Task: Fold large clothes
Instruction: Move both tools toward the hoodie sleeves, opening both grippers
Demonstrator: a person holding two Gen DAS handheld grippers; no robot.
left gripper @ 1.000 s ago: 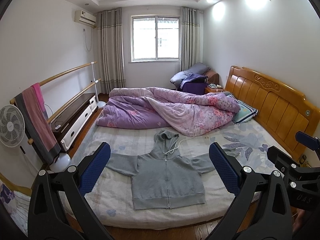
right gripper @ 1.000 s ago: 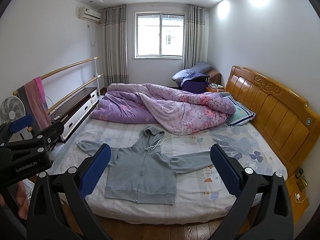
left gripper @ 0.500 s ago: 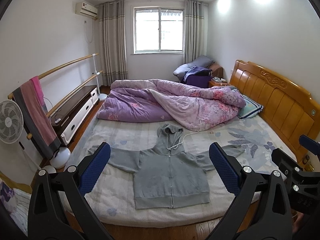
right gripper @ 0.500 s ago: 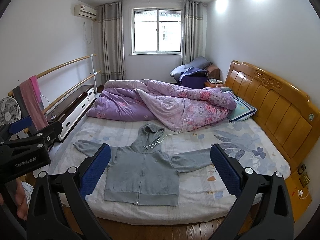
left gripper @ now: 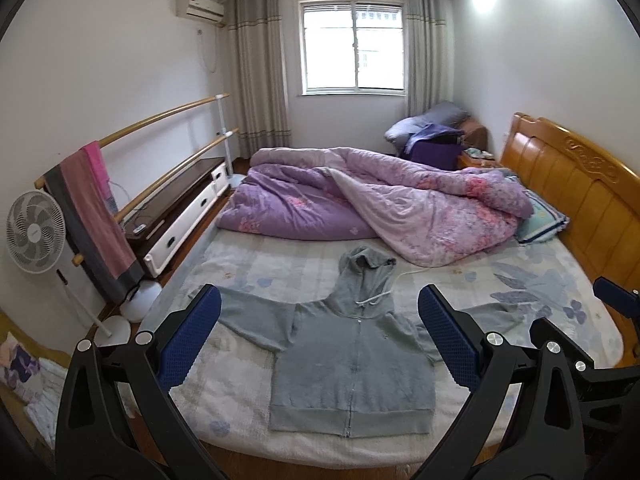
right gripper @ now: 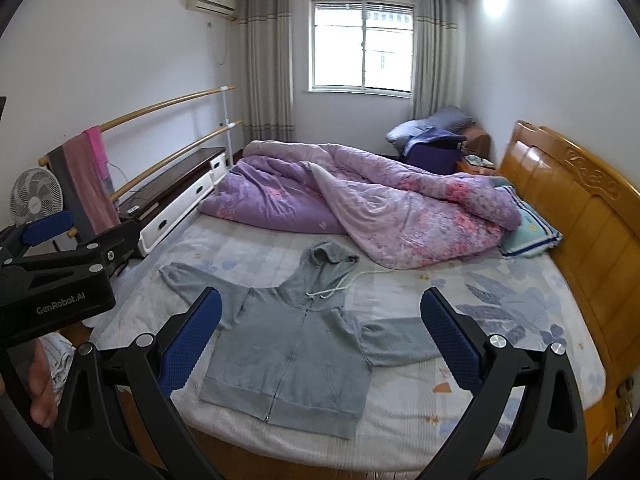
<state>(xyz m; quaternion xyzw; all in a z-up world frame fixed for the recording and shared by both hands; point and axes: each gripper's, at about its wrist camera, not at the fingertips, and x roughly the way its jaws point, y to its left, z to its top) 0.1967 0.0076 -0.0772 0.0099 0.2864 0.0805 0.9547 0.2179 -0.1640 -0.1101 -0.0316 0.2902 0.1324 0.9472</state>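
A grey zip-up hoodie [left gripper: 352,364] lies flat, front up, on the near part of the bed [left gripper: 240,264], sleeves spread to both sides, hood toward the quilt. It also shows in the right wrist view [right gripper: 292,356]. My left gripper [left gripper: 320,340] is open and empty, held in the air before the bed's near edge, apart from the hoodie. My right gripper [right gripper: 320,344] is open and empty too, at about the same height and distance. The right gripper shows at the right edge of the left wrist view [left gripper: 612,300].
A rumpled purple floral quilt [left gripper: 380,204] covers the far half of the bed. A wooden headboard [left gripper: 576,188] is at the right. A pillow [left gripper: 540,220] lies by it. A fan [left gripper: 36,232], towel rails [left gripper: 160,120] and a low cabinet [left gripper: 176,212] stand left.
Both grippers have moved a little closer to the bed and tilted down, so the hoodie appears larger and more central. Both stay open.
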